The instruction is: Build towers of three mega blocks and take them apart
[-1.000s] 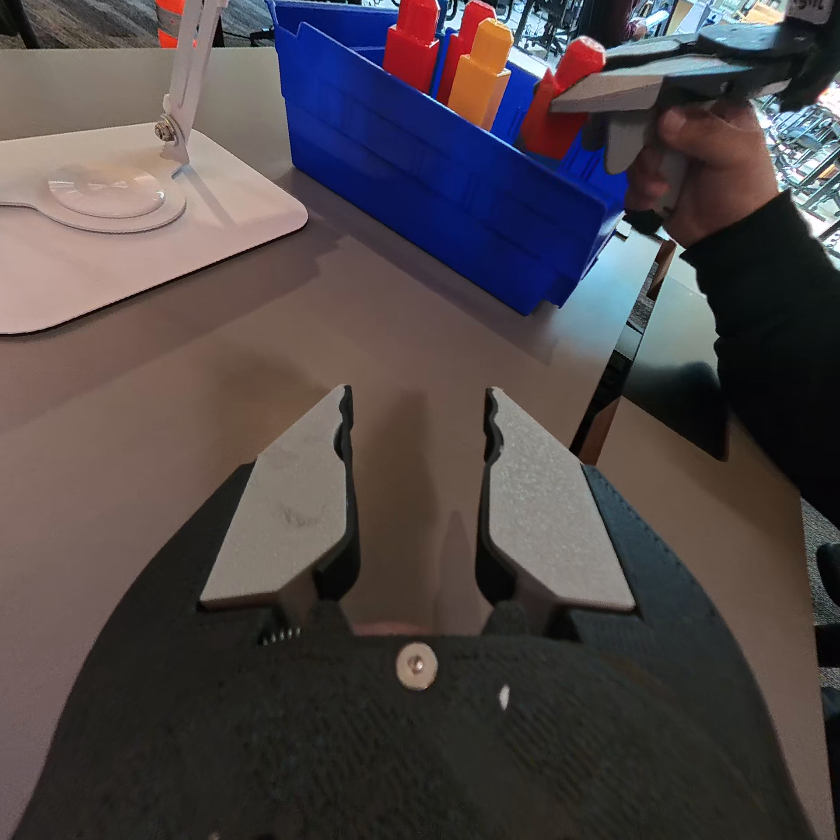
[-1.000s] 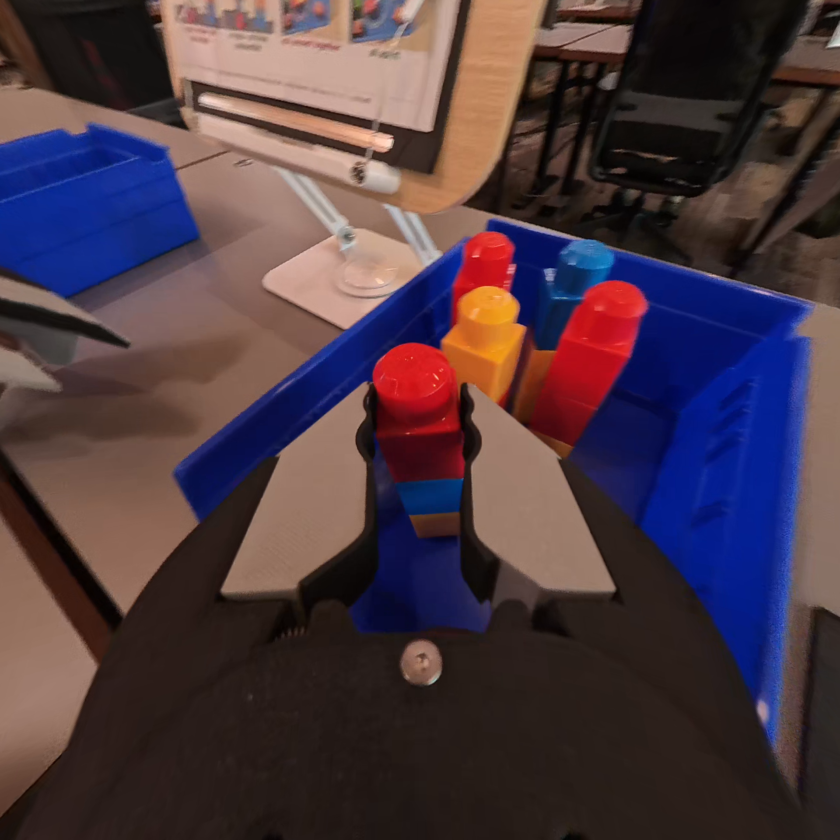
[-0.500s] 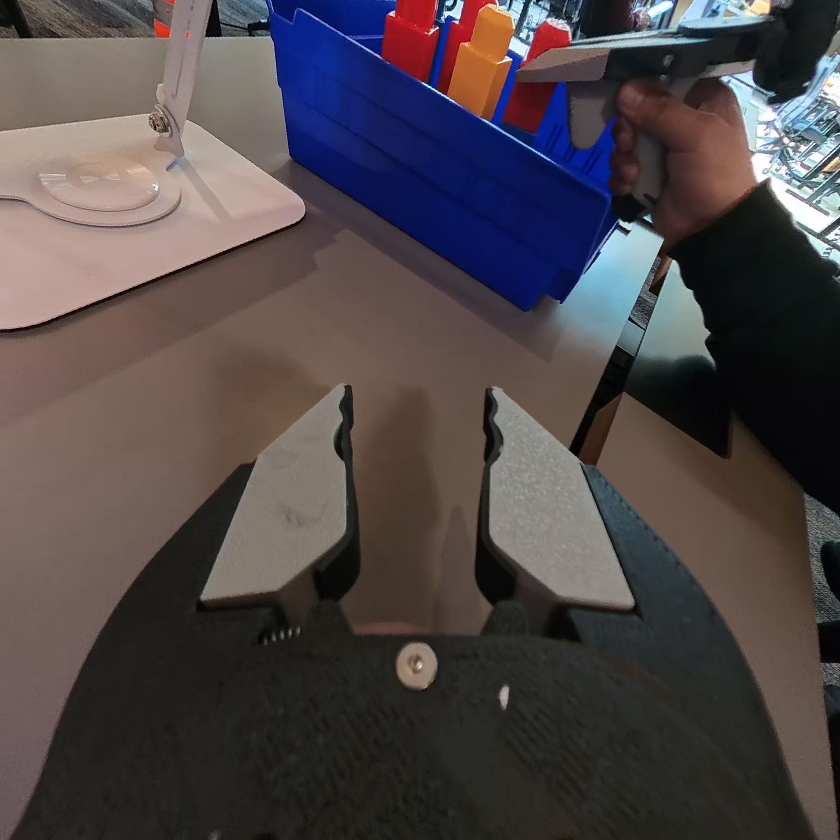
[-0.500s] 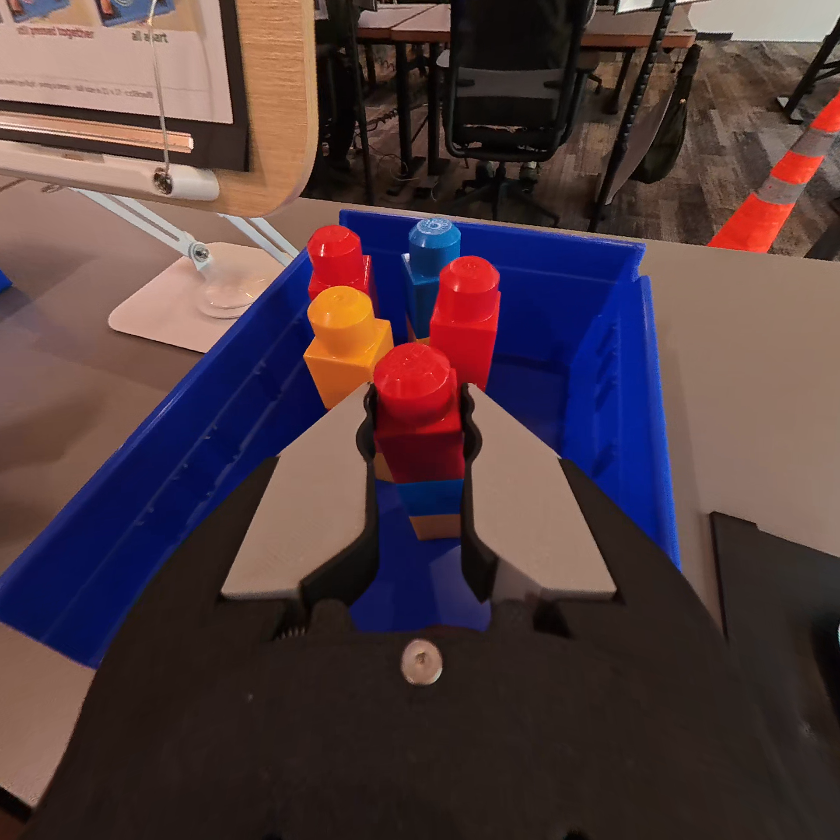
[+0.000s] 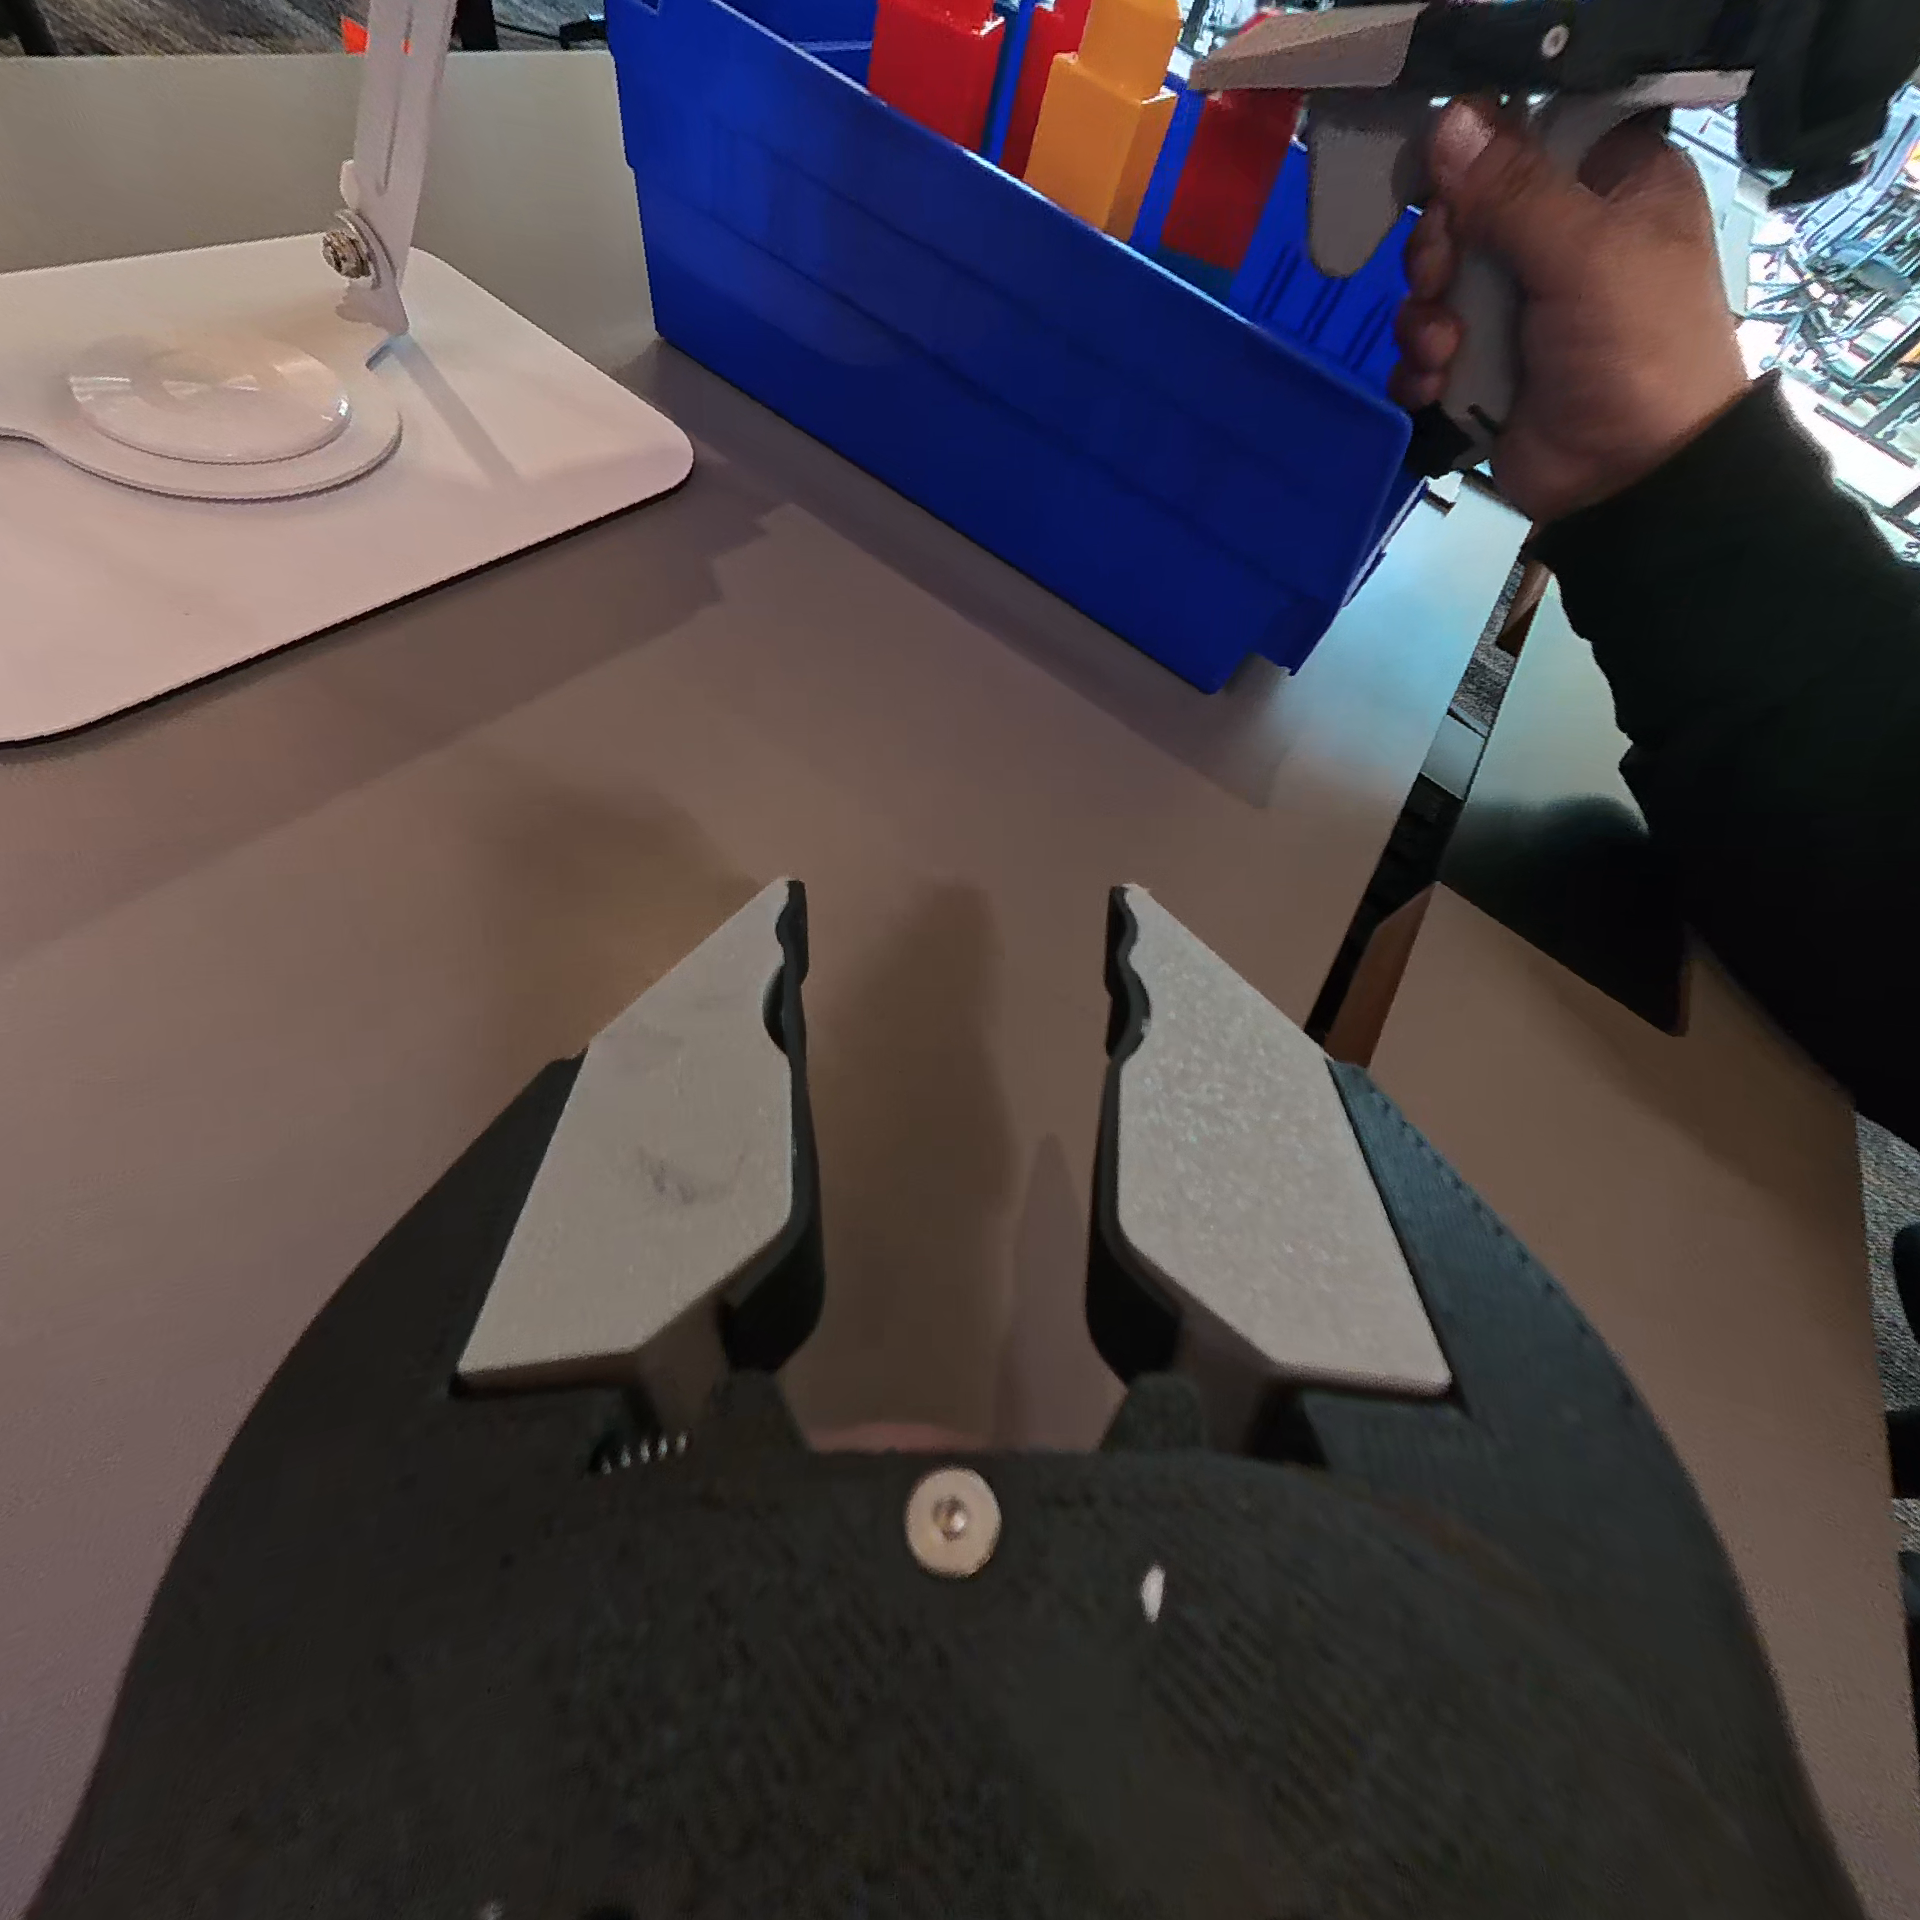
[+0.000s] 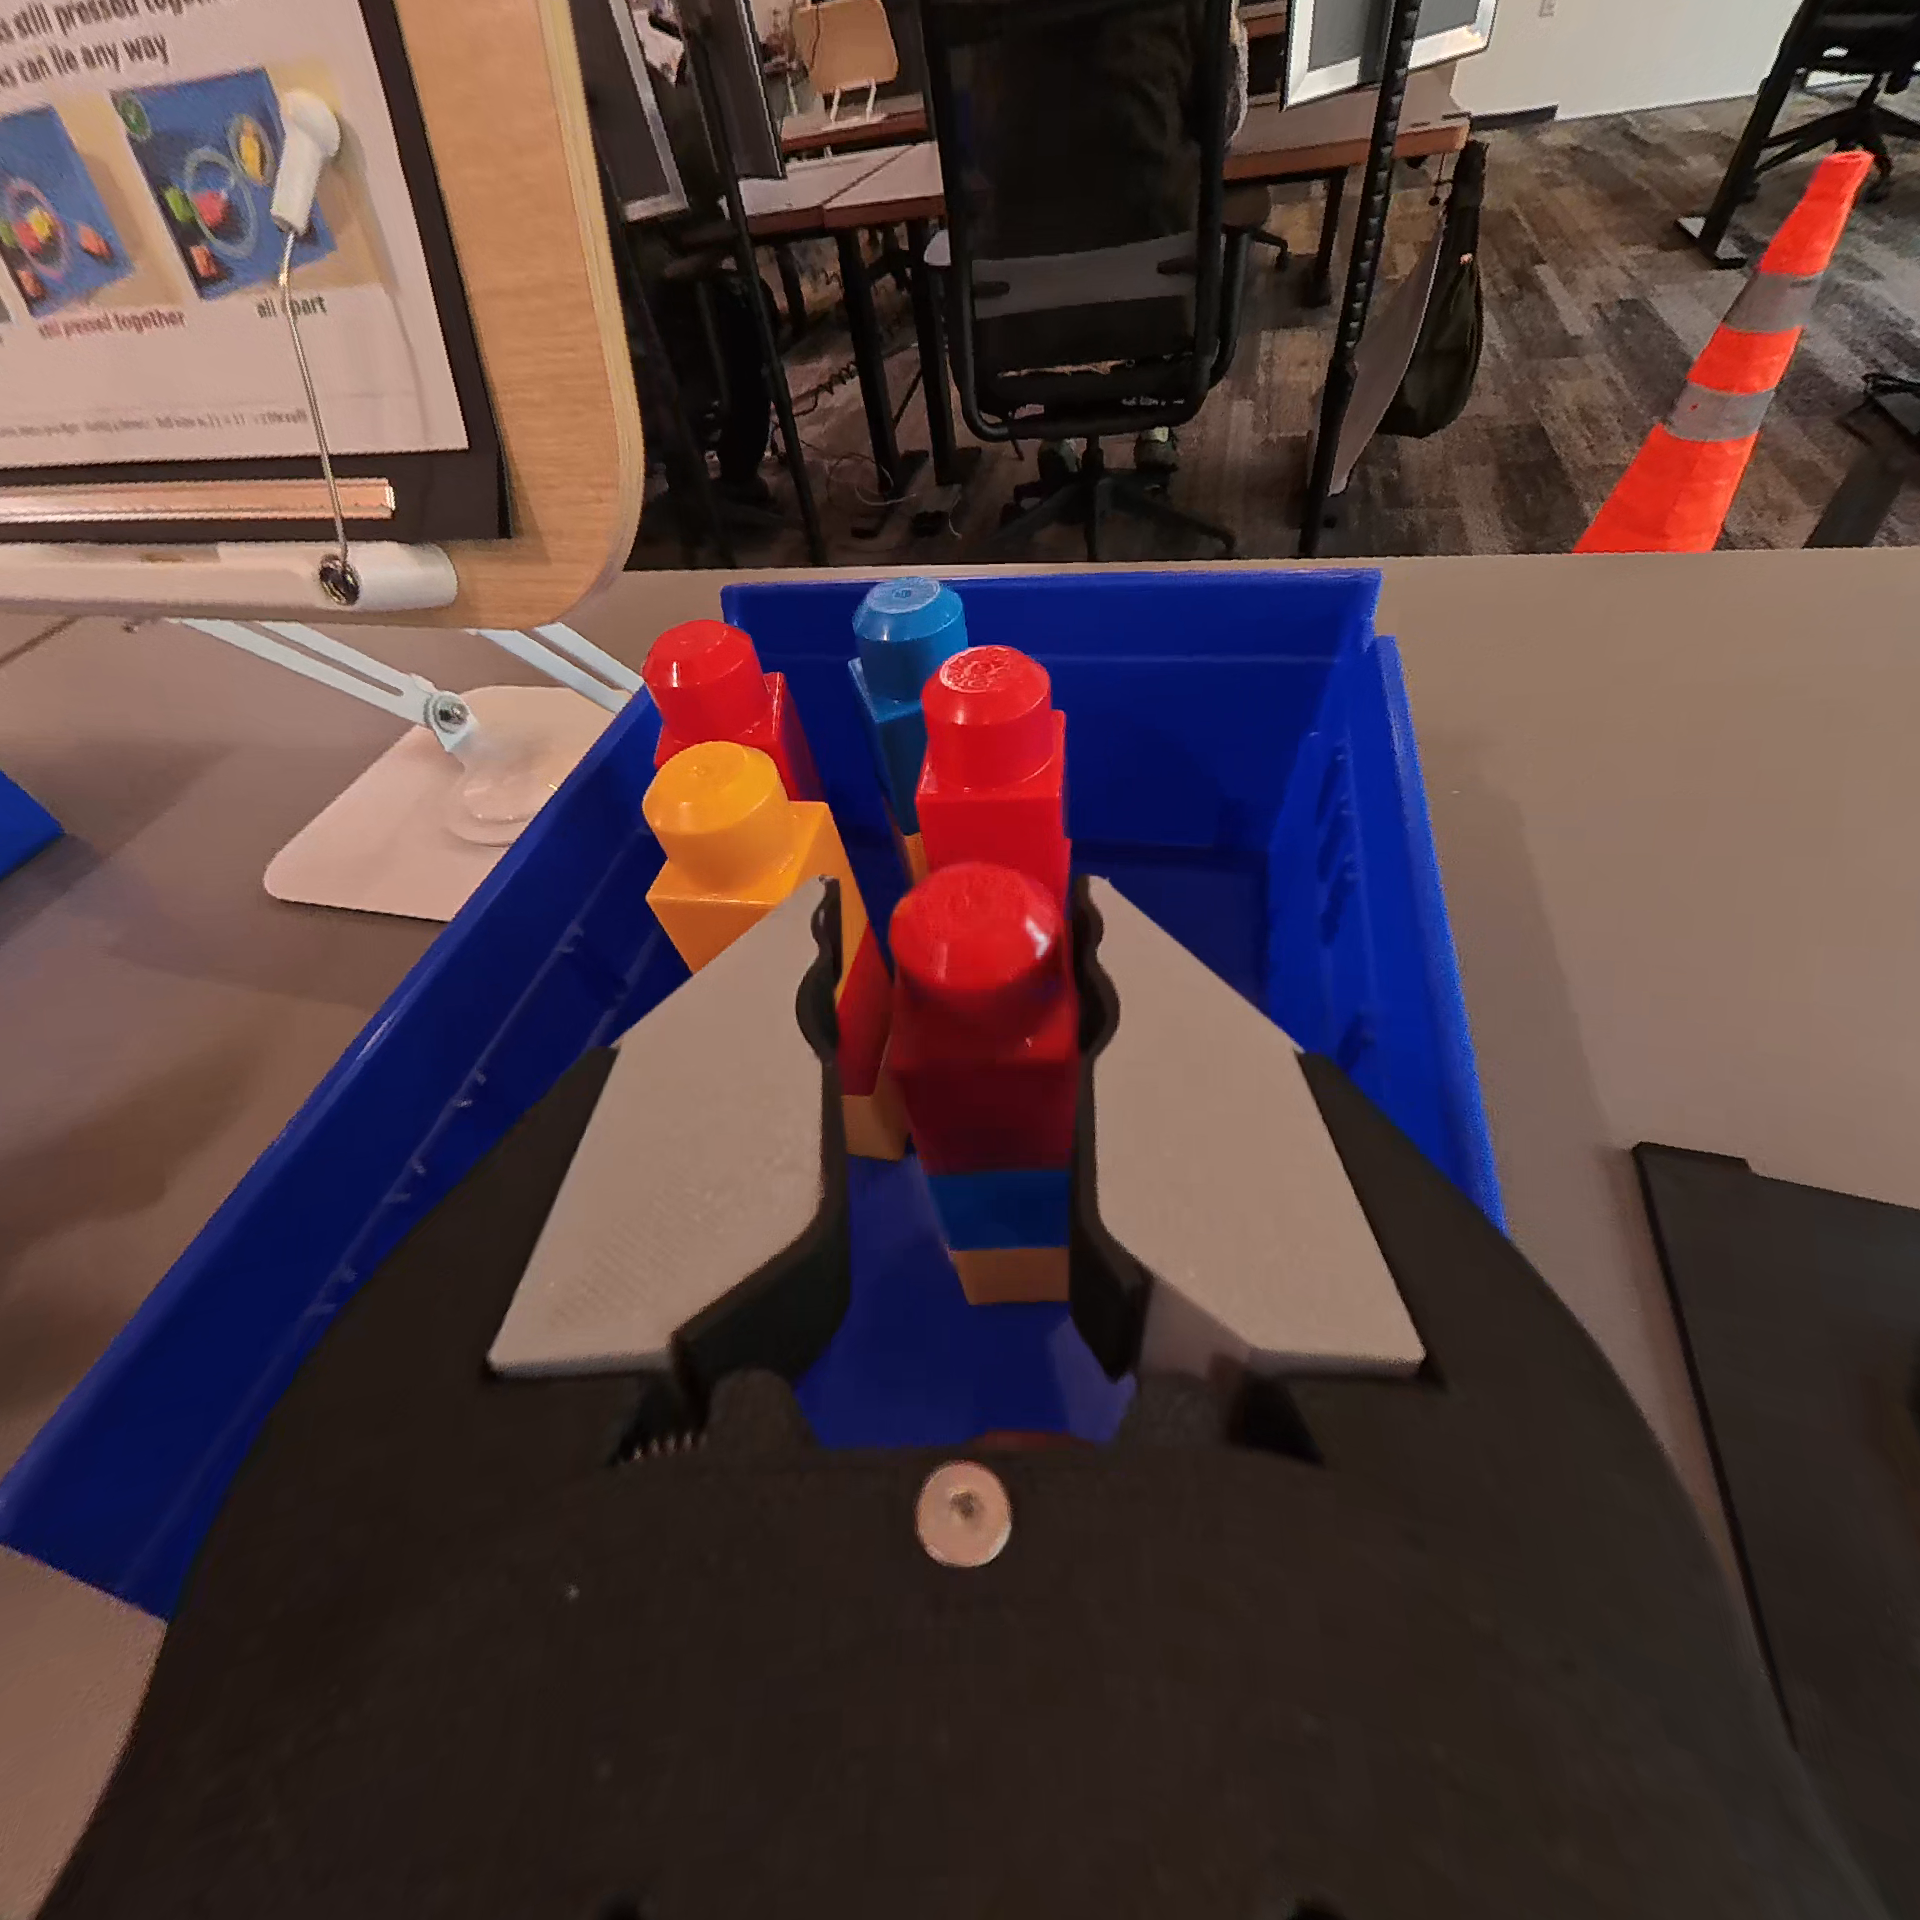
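A tower with a red block on top, blue in the middle and orange below (image 6: 982, 1039) stands in the blue bin (image 6: 1340, 935), between the fingers of my right gripper (image 6: 954, 904). The jaws are open: the left finger stands clear of the tower and the right finger is next to it. Several other towers stand behind it, topped orange (image 6: 727, 821), red (image 6: 717, 675), blue (image 6: 904, 634) and red (image 6: 987, 727). My left gripper (image 5: 956, 899) is open and empty over the table, short of the bin (image 5: 987, 343). The right gripper (image 5: 1299, 57) shows above the bin there.
A white stand base (image 5: 260, 436) lies left of the bin and carries a wooden board (image 6: 561, 312). A black mat (image 6: 1818, 1455) lies to the right. A gap between two tables (image 5: 1392, 862) runs at the right. An office chair (image 6: 1081, 260) and an orange cone (image 6: 1745, 364) stand beyond. The grippers' ends are close to 30 cm from one another.
My right gripper swung over the bin with the tower, came down, and its jaws opened off the red top block. My left gripper stayed open and hardly moved.
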Motion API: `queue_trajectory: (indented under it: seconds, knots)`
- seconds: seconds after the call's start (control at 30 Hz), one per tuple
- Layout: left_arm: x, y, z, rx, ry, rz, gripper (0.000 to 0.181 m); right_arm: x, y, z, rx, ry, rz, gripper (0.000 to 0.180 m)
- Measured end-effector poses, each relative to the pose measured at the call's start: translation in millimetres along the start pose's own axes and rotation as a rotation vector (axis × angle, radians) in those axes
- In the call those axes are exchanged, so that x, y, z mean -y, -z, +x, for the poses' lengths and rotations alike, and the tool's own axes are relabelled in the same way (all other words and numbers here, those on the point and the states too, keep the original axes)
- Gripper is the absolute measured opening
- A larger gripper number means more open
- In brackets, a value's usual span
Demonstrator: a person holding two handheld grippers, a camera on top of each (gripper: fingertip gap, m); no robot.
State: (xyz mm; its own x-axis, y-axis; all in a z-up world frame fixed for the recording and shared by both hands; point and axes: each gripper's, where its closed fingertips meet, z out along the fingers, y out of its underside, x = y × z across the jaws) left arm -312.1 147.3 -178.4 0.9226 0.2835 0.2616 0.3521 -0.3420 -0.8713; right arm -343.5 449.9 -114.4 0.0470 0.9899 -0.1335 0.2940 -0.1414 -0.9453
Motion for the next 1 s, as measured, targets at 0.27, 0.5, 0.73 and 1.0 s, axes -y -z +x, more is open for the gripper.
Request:
queue_trajectory:
  seconds: [0.27, 0.5, 0.73, 1.0]
  knots:
    - [-0.1, 0.0, 0.0, 0.001, -0.001, -0.001, 0.056, 5.7, 6.3, 3.1, 0.006, -0.035, 0.046, 0.054]
    - [0.1, 0.3, 0.4, -0.002, 0.001, 0.001, 0.056, 5.9, 9.9, 1.3, -0.013, 0.002, 0.042, 0.056]
    - [0.4, 0.6, 0.3, -0.003, 0.003, 0.003, 0.056, -11.2, 8.9, -2.3, -0.005, 0.019, -0.068, 0.049]
    - [-0.6, -0.2, 0.4, -0.003, 0.002, -0.001, 0.056, -21.1, 4.8, -0.3, -0.079, 0.128, -0.144, 0.034]
